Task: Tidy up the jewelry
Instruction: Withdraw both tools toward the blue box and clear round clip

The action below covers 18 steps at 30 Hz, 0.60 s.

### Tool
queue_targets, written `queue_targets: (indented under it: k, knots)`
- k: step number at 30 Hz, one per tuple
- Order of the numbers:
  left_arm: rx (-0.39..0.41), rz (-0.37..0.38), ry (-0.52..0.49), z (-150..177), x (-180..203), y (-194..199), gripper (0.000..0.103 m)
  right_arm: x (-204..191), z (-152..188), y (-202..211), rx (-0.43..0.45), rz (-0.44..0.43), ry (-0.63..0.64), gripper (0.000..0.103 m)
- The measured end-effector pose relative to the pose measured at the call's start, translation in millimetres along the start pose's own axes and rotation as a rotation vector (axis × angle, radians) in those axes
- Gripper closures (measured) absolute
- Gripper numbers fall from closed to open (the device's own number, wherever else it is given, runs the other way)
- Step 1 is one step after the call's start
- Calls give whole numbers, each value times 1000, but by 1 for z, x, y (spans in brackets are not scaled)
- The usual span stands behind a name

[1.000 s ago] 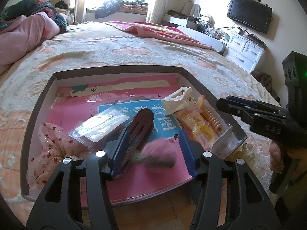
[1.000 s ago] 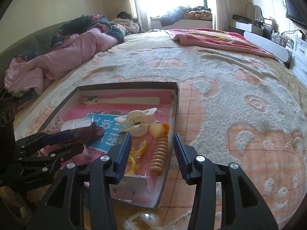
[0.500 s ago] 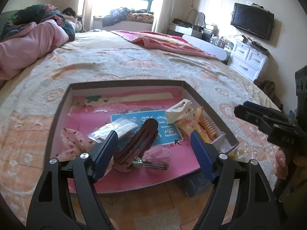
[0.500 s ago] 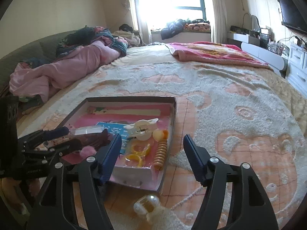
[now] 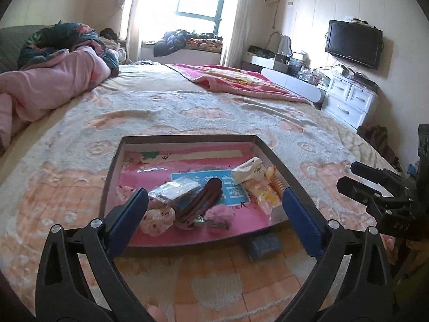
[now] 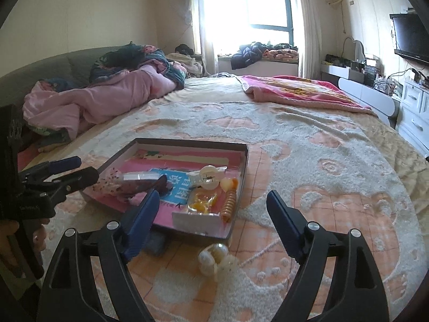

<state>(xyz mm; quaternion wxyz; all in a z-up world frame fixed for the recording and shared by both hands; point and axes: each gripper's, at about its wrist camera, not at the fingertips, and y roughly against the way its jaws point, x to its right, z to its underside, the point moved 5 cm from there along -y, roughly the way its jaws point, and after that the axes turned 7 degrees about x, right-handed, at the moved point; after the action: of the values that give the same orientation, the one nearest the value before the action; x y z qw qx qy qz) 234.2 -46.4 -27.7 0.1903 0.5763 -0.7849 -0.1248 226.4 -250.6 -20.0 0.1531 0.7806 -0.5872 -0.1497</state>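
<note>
A shallow dark-rimmed box [image 5: 187, 139] [image 6: 242, 171] with a pink floor lies on the bed. In it are a brown hair clip [image 5: 199, 205], a pink fluffy clip [image 5: 219, 214], a clear bag [image 5: 174, 189], a speckled scrunchie [image 5: 156, 218], a cream claw clip [image 5: 248, 170] [image 6: 210, 178] and an orange spiral tie [image 5: 277, 185] [image 6: 229, 205]. My left gripper [image 5: 211, 221] is open and empty, held back above the box's near edge. My right gripper [image 6: 211, 225] is open and empty, above a pearl-like hair tie [image 6: 214, 259] on the blanket.
A small dark grey block [image 5: 264, 244] [image 6: 155, 242] lies on the blanket by the box's near edge. Pink bedding [image 5: 48, 86] is piled at the far left. A white dresser [image 5: 348, 102] and a TV [image 5: 354, 44] stand to the right of the bed.
My left gripper opened, let go of the pink fluffy clip in the box and pulled back and up. My right gripper opened wider and also drew back; the pearl-like tie came into view.
</note>
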Motion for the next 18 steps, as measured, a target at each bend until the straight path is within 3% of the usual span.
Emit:
queue_targets:
  k: [9, 18]
  knots:
    - [-28, -18, -24, 21, 4, 16, 12, -5, 19, 13, -25, -9, 21, 24]
    - [-106, -14, -63, 52, 16, 7, 12, -2, 42, 3, -83, -17, 20, 24]
